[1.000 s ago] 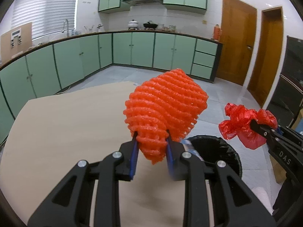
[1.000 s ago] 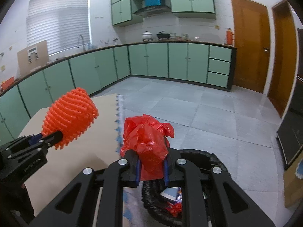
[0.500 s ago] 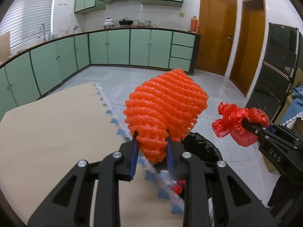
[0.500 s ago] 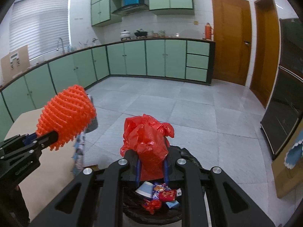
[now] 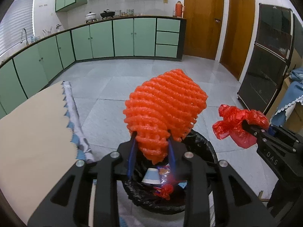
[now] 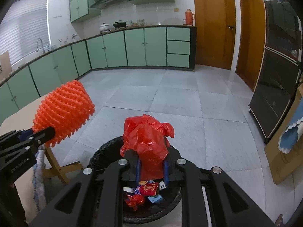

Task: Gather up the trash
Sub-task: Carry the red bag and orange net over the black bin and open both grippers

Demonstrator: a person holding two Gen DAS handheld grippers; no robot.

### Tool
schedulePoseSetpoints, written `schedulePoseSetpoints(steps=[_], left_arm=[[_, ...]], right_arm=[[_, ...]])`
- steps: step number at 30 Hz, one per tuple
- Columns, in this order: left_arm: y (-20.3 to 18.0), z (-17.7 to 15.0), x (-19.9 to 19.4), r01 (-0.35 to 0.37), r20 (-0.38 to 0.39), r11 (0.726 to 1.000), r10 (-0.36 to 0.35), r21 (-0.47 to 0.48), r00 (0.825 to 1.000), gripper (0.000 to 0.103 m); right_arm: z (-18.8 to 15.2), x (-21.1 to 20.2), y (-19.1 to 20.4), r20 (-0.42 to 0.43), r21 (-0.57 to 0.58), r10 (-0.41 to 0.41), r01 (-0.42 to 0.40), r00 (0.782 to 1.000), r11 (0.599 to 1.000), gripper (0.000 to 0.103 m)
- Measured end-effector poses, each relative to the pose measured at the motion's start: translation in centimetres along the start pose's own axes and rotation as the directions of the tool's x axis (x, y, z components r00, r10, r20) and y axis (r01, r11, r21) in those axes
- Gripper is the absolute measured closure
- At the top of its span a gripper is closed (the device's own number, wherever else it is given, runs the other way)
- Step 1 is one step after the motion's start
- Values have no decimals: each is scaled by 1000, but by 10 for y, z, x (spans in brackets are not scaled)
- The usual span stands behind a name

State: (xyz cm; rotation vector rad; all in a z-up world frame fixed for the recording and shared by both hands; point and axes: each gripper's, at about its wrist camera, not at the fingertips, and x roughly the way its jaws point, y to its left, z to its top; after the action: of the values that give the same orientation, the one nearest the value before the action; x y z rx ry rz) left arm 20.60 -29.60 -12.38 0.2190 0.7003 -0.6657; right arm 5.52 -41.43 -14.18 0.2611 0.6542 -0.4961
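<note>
Jaws on the left gripper (image 5: 151, 145) have just been opening, and the orange foam fruit net (image 5: 164, 109) sits between the blue pads, still upright and not yet falling; whether the pads press on it any more is hard to judge, but the gap looks wider than the net's pinched neck. On the right gripper (image 6: 151, 162) the jaws are narrow and clamp the lower end of the crumpled red plastic bag (image 6: 147, 138), which bulges above them

Both grippers now hang over the black-lined trash bin (image 5: 200, 143), where a second ago they were above the beige table (image 5: 34, 132), now off to the left. Inside the bin lie a small paper cup (image 5: 151, 176) and red wrappers (image 6: 146, 188), so earlier rubbish is already in

My reading is that the carry is done and the drop has begun with the left hand. The net is light and springy and may cling to a pad instead of dropping; the bag should follow once its jaws part
</note>
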Motion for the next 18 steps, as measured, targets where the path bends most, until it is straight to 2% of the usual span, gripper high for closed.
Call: schedulePoseSetpoints(steps=[4, 9, 11, 12, 14, 18], left_arm=[[0, 1, 4, 20, -4, 1000, -20, -11, 1000, 57], [3, -1, 4, 29, -4, 999, -29, -14, 1000, 52], [7, 2, 4, 33, -3, 999, -33, -23, 999, 50], [10, 2, 3, 31, 0, 999, -31, -28, 1000, 48], [13, 5, 1, 26, 3, 999, -26, -37, 1000, 48], [20, 7, -8, 20, 20, 998, -18, -61, 1000, 46]], right_arm=[[3, 13, -6, -12, -1, 7, -7, 1000, 1000, 80], [2, 28, -12, -37, 16, 13, -13, 999, 1000, 75], [1, 30, -14, -43, 23, 13, -12, 999, 1000, 63], [-1, 30, -15, -42, 24, 11, -10, 999, 1000, 60], [-1, 27, -14, -35, 22, 4, -4, 999, 1000, 42], [-1, 17, -10, -13, 3, -13, 13, 1000, 1000, 27]])
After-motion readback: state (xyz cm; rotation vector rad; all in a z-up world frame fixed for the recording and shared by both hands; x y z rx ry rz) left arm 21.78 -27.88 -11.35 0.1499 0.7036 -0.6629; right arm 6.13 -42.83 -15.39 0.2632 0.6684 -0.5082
